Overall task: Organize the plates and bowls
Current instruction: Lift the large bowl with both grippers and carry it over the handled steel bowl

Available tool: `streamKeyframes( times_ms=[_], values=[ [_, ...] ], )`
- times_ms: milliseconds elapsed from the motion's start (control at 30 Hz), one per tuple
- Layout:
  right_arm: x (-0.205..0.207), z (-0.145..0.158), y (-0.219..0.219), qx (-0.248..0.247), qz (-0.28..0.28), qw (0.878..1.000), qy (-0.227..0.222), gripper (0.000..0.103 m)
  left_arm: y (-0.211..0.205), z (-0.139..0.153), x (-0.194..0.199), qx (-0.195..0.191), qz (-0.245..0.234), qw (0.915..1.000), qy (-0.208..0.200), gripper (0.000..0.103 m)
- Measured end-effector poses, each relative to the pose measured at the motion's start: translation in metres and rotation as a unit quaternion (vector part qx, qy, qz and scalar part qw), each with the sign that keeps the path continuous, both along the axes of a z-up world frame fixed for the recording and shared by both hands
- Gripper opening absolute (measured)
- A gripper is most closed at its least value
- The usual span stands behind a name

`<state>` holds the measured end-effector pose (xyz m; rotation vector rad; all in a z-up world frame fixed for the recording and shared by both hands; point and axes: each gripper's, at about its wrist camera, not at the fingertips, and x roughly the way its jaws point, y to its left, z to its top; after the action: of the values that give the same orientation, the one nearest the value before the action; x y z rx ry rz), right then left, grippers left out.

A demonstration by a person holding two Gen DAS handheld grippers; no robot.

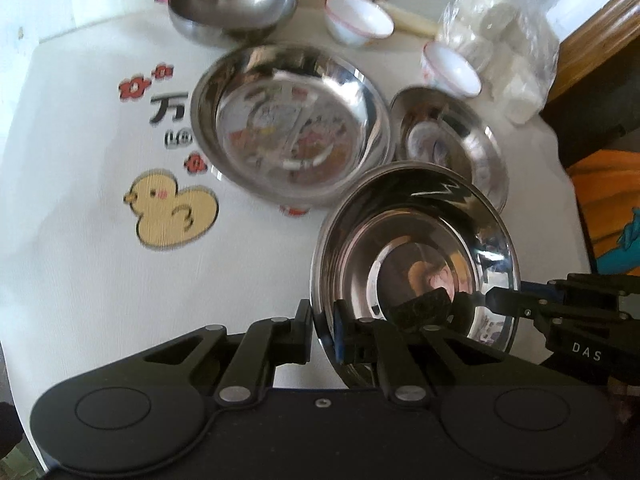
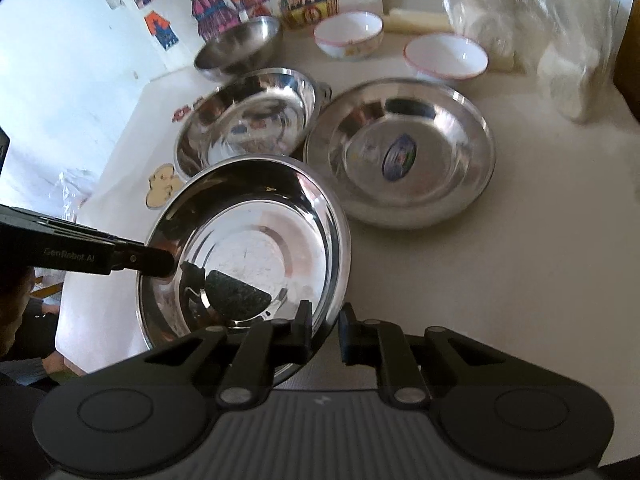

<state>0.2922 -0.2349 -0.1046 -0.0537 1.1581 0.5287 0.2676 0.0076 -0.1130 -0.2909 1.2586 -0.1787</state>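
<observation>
A shiny steel plate [image 1: 416,248] [image 2: 248,248] is held at two opposite rims. My left gripper [image 1: 324,326] is shut on its near-left rim, one pad inside and one outside. My right gripper [image 2: 326,330] is shut on the near-right rim in the same way. Each gripper shows in the other's view, the right gripper [image 1: 498,300] and the left gripper [image 2: 160,262] both at the plate's edge. Behind it stand a deep steel basin [image 1: 292,128] [image 2: 248,120] and a steel plate with a sticker [image 2: 400,152] [image 1: 452,140].
A steel bowl [image 1: 232,4] [image 2: 240,46] and two white red-rimmed bowls [image 2: 348,34] [image 2: 446,56] sit at the back of the white table [image 1: 80,260]. A plastic bag of white items [image 2: 560,40] lies at the back right. The wall with stickers [image 2: 208,12] is behind.
</observation>
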Motion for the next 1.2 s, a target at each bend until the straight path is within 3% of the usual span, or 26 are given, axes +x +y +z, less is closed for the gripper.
streamKeyframes(
  times_ms=[267, 467, 800, 1200],
  values=[
    [0.034, 0.022, 0.006, 0.022, -0.006, 0.999, -0.026, 0.015, 0.008, 0.027, 0.027, 0.017, 0.038, 0.9982, -0.042, 0.011],
    [0.074, 0.021, 0.035, 0.023, 0.022, 0.999, -0.032, 0.015, 0.027, 0.026, 0.049, 0.038, 0.076, 0.9951, -0.05, 0.011],
    [0.117, 0.006, 0.077, -0.001, 0.058, 0.998, -0.022, 0.015, 0.047, 0.014, 0.078, 0.066, 0.101, 0.9921, -0.033, 0.012],
    [0.135, 0.003, 0.11, -0.039, 0.074, 0.996, -0.014, 0.015, 0.049, 0.0, 0.098, 0.097, 0.098, 0.9904, -0.005, 0.015]
  ],
)
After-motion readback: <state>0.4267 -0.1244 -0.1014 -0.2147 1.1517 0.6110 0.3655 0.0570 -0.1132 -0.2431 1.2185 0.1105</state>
